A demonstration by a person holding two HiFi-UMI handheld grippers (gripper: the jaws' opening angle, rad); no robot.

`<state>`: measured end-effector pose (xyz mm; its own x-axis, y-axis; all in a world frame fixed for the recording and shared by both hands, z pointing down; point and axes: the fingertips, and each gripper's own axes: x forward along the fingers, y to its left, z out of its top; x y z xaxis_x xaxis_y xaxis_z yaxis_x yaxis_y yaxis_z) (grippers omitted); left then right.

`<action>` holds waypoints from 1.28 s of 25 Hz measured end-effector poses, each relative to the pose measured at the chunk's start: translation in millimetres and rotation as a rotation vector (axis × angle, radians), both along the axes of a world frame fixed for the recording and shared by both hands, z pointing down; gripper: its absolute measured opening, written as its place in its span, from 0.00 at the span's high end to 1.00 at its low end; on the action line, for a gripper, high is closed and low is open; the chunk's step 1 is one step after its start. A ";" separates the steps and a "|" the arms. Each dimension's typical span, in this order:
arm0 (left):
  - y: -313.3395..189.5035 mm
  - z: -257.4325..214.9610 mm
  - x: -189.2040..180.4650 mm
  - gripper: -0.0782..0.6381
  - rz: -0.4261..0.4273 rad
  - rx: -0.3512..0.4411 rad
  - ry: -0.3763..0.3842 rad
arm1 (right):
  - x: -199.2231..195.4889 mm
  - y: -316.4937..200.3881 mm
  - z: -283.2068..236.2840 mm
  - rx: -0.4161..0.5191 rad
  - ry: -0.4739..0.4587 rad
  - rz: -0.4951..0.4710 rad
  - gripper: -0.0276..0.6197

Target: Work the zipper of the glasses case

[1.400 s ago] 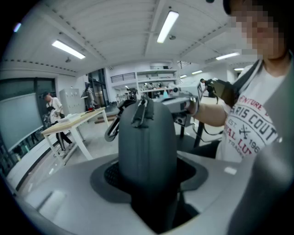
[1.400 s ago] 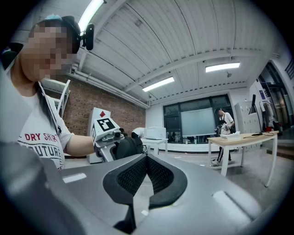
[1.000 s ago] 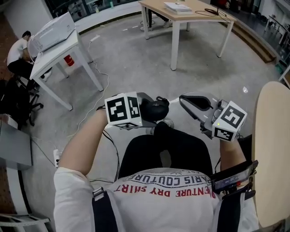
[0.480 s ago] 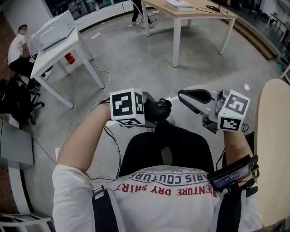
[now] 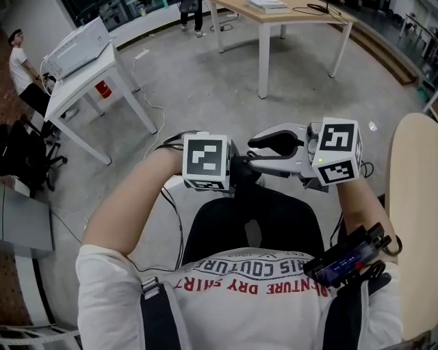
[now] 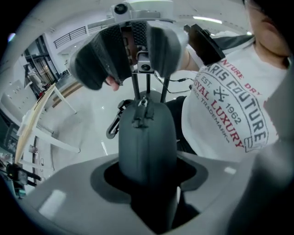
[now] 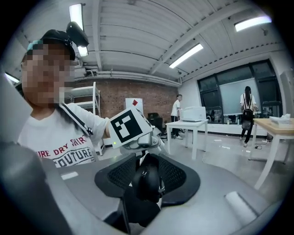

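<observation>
Right at the middle of the head view, both tools meet over the person's lap, above the grey floor [image 5: 205, 89]. The left hand-held gripper [image 5: 231, 171] is closed on the glasses case [image 5: 243, 168] and holds it in the air, with its marker cube [image 5: 205, 160] facing up. In the left gripper view its two pale jaws press on the lower half of the dark case [image 6: 147, 142], and the free end of the case points to 12 o'clock. The zipper pull [image 6: 142, 103] lies on top of this free end. A small clip [image 6: 113, 126] hangs beside the case at about 10 o'clock from its middle.

The right hand-held gripper [image 5: 254, 154] comes in from 3 o'clock, and its jaws stand apart. In the right gripper view the case [image 7: 146, 181] is between the two mesh pads [image 7: 177, 174], with a gap on each side. I cannot tell if a pad touches it. In the left gripper view the same two pads [image 6: 94, 59] show at 12 o'clock, one on each side of the zipper end.

Around the person, a white table [image 5: 82, 75] stands at 10 o'clock and a wooden table [image 5: 287, 17] at 1 o'clock, both well apart from the tools. The person wears a white shirt [image 5: 246, 294] with red print.
</observation>
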<state>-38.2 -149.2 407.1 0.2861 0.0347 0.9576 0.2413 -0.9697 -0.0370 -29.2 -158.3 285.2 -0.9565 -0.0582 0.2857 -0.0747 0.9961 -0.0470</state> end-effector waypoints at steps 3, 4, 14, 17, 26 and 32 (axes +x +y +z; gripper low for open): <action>-0.1 -0.3 1.6 0.54 0.018 0.012 -0.040 | -5.5 4.3 9.7 -0.001 0.051 -0.024 0.71; -0.4 0.0 1.8 0.54 0.022 0.018 -0.052 | -6.5 4.3 12.4 -0.001 0.060 -0.025 0.71; -3.9 11.2 -1.7 0.54 0.034 0.047 -0.133 | -8.4 1.4 35.9 -0.055 0.131 -0.009 0.85; -5.2 14.3 -2.6 0.54 0.023 0.042 -0.128 | -9.1 -0.1 35.7 -0.068 0.104 0.004 0.92; -6.3 0.1 14.5 0.54 -0.033 -0.016 0.094 | 0.4 -8.9 5.8 -0.114 -0.060 0.047 0.93; -9.2 -15.8 31.5 0.54 -0.101 -0.041 0.330 | 11.3 -15.5 -15.7 -0.159 -0.231 0.092 0.94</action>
<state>-6.7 -158.4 391.3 0.5844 0.0273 0.8110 0.1256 -0.9904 -0.0572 -17.9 -173.8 269.5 -0.9902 -0.1192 0.0731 -0.1330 0.9645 -0.2283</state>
